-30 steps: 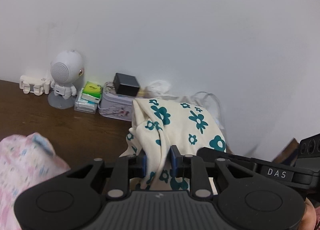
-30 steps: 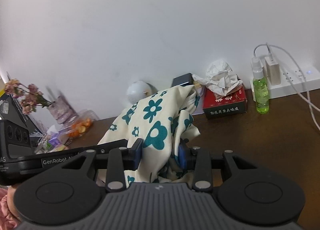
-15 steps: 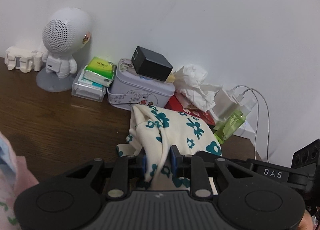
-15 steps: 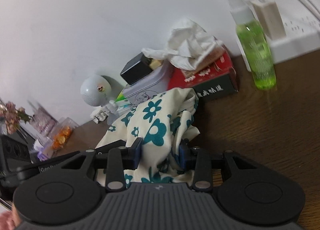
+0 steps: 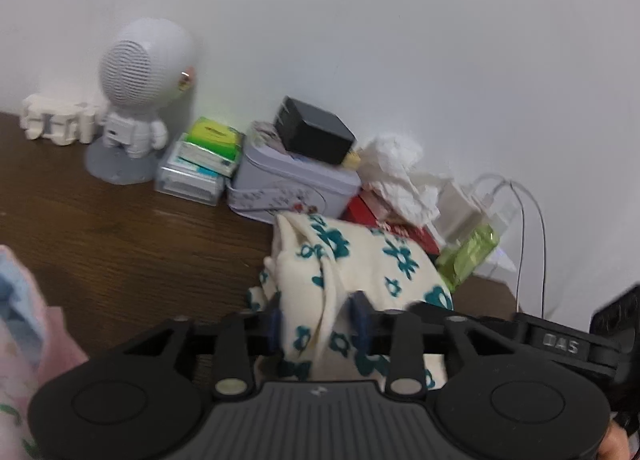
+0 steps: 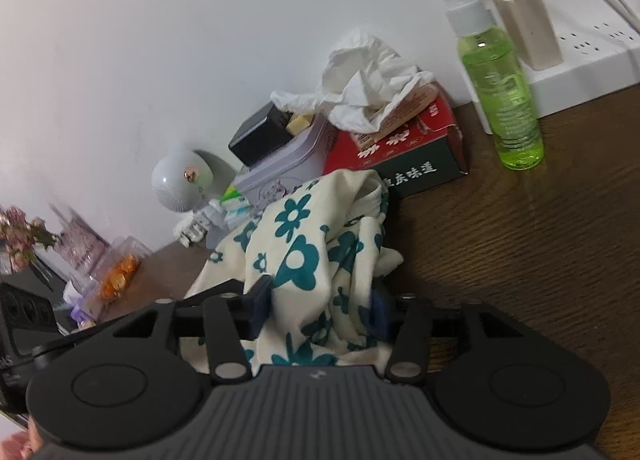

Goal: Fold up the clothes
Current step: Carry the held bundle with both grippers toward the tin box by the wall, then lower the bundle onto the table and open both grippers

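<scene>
The left gripper [image 5: 316, 320] and right gripper [image 6: 318, 308] are opening, fingers spread. The floral garment [image 6: 304, 256] is seen bunched between both, resting on the tabletop [image 6: 520, 240].

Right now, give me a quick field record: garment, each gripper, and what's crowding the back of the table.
garment: cream floral garment, bunched on the wooden table
left gripper: jaws opening, fabric between them
right gripper: jaws opening, fabric between them
behind garment: red tissue box, metal tin with black charger on top
right of garment: green spray bottle, white power strip
left side: astronaut speaker, pink garment
</scene>
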### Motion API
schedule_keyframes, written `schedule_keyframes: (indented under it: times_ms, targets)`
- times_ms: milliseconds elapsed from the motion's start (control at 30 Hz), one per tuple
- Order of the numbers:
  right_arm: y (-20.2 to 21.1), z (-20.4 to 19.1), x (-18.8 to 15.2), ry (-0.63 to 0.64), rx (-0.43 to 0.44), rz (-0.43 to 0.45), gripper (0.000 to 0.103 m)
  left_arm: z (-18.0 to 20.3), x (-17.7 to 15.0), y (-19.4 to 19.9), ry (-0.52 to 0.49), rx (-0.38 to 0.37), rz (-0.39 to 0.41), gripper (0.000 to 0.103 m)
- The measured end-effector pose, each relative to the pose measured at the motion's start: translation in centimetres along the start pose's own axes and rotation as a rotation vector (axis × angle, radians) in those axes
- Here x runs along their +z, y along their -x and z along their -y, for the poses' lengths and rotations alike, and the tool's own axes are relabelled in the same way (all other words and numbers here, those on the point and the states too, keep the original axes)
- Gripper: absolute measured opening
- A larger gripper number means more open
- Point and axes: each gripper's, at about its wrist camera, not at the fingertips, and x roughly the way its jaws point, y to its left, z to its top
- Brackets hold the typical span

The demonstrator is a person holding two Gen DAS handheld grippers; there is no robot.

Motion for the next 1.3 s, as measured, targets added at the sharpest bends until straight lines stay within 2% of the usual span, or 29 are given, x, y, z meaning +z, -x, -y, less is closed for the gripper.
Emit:
schedule_keyframes:
  times_ms: [33,100,200,233,267,333,400,500,633,833,900,933,967,1033,1067,1100,1167,1233,1300]
  targets:
    - [0.5,0.0,0.2,-0.004,-0.003,0.016,0.066,-0.2,0.2,0.4,0.014,0.003,0.012,0.049]
    - [2.1,-0.6,0.7,0.027,-0.02,0.076,0.069,0.0,0.5,1.7,0.004,0.003,0.087,0.05]
    - [4.1,-2.5,0.9,0.135,-0.053,0.204,0.069,1.3,0.4,2.8,-0.074,0.031,0.187,0.048]
    - [4.3,-3.3,0.8,0.182,-0.056,0.231,0.065,1.8,0.3,2.9,-0.105,0.042,0.207,0.043]
    - [4.1,-4.1,0.7,0.227,-0.059,0.239,0.06,2.5,0.0,2.5,-0.153,0.05,0.204,0.027]
    - [3.2,-5.6,0.6,0.289,-0.068,0.229,0.035,3.2,-0.5,1.5,-0.214,0.058,0.166,0.015]
    - [1.5,-6.6,0.6,0.328,-0.106,0.187,0.027,3.4,-1.1,0.4,-0.244,0.08,0.122,0.014]
    - [-0.8,-6.9,0.6,0.355,-0.231,0.116,0.023,3.3,-1.7,-0.5,-0.286,0.118,0.087,0.014]
    - [-1.3,-6.2,0.5,0.338,-0.251,0.086,0.023,3.4,-2.0,-0.8,-0.314,0.125,0.073,0.014]
    - [-1.2,-6.5,0.1,0.361,-0.262,0.089,0.023,3.1,-2.0,-0.7,-0.31,0.115,0.079,0.014]
    - [-0.5,-6.5,0.3,0.348,-0.236,0.113,0.026,3.3,-1.9,0.1,-0.319,0.115,0.11,0.018]
    - [0.0,-6.4,0.4,0.337,-0.217,0.129,0.028,3.6,-1.8,0.7,-0.328,0.117,0.131,0.028]
    - [0.4,-6.4,0.5,0.326,-0.199,0.144,0.031,3.8,-1.8,1.2,-0.336,0.12,0.153,0.049]
    - [1.4,-6.3,0.8,0.304,-0.162,0.176,0.048,4.4,-1.9,2.2,-0.355,0.134,0.197,0.075]
    - [1.9,-6.3,1.0,0.3,-0.152,0.19,0.049,4.8,-2.0,2.7,-0.366,0.146,0.22,0.082]
    - [2.3,-6.5,1.1,0.306,-0.155,0.2,0.05,5.1,-2.2,2.9,-0.383,0.162,0.226,0.083]
    - [3.0,-6.6,1.2,0.305,-0.16,0.215,0.06,5.6,-2.6,3.1,-0.407,0.195,0.227,0.091]
    - [3.5,-6.5,1.3,0.297,-0.168,0.226,0.081,5.9,-3.0,3.1,-0.407,0.226,0.214,0.094]
    - [3.9,-6.5,1.3,0.291,-0.178,0.234,0.092,5.8,-3.4,3.2,-0.39,0.247,0.197,0.095]
